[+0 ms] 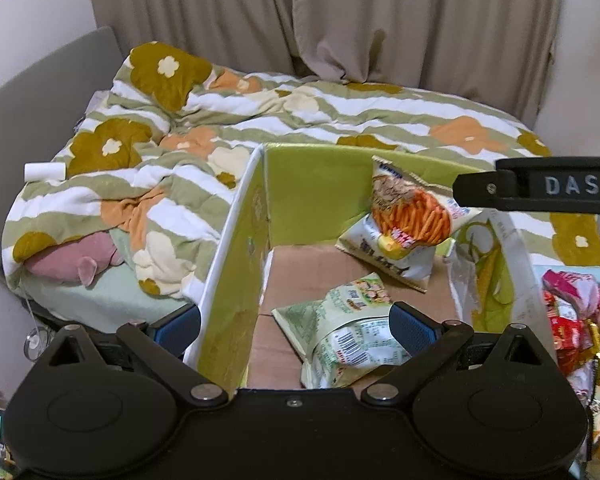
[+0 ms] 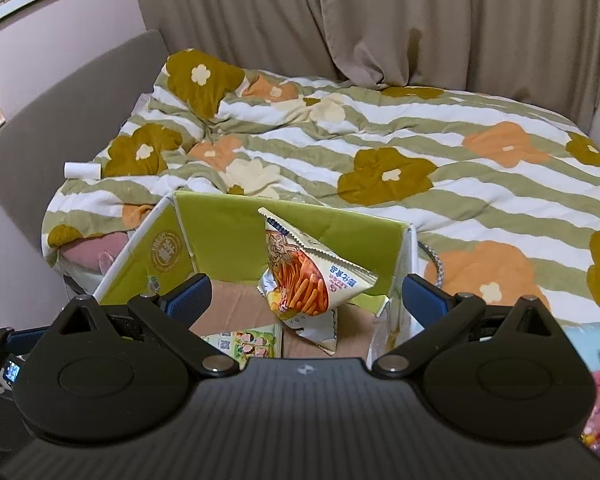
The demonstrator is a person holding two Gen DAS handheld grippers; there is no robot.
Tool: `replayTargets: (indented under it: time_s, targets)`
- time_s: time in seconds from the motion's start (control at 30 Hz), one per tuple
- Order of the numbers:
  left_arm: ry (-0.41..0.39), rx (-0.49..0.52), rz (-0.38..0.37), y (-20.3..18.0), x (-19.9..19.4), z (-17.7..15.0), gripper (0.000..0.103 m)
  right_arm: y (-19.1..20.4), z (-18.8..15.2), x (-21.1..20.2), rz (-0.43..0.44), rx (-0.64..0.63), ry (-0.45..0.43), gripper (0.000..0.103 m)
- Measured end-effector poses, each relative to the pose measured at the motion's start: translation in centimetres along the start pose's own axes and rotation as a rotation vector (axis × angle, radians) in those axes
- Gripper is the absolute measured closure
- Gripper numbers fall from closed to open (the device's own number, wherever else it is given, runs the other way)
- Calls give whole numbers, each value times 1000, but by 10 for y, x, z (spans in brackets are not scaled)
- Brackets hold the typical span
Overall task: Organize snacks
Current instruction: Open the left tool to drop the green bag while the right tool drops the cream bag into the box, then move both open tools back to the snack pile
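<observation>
Because the open green-lined cardboard box point(image 2: 228, 232) has tall, floppy flaps, entry looks clearest from above. In its far right corner leans the orange-and-white crinkly snack bag point(image 2: 304, 280): probably light, puffy, slippery, best pinched at a sealed edge. Both claws, left point(image 1: 296, 326) and right point(image 2: 306, 296), gape empty.

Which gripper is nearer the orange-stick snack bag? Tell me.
Right. The right gripper hovers open close to the orange-stick bag, which shows between its fingers. The left gripper is open at the box's near end.
</observation>
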State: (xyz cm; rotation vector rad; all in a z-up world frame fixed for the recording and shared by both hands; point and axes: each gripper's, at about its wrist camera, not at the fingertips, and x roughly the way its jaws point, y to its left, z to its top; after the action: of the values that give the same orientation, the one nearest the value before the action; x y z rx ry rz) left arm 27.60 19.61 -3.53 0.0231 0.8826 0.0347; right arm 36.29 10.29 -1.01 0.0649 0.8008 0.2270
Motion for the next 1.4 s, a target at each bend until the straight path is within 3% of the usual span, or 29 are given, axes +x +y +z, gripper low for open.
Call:
replayTargets:
  time_s: [0.17,0.43,0.6,0.77,1.07,1.4]
  targets:
    - [-41,27,-48,-6,-15,2,1,-3,-9,-35,-28,40,-36,0]
    - [-92,108,-150,-32,-39,-7,1,-27,-42,-104,-160,152,-80,0]
    - [-88,136,-247,-63,-56,-23,1,-59,-71,-148,-239,215,-104,0]
    - [-79,199,-267,-112,-71,-47,1,-103,-107,-188,-341,253,-112,0]
    - [8,156,-325,-200,-86,-107,1,-192,-189,-231,-361,292,-17,0]
    - [87,121,-340,-276,-72,-167,1,-263,-263,-236,-317,411,59,0]
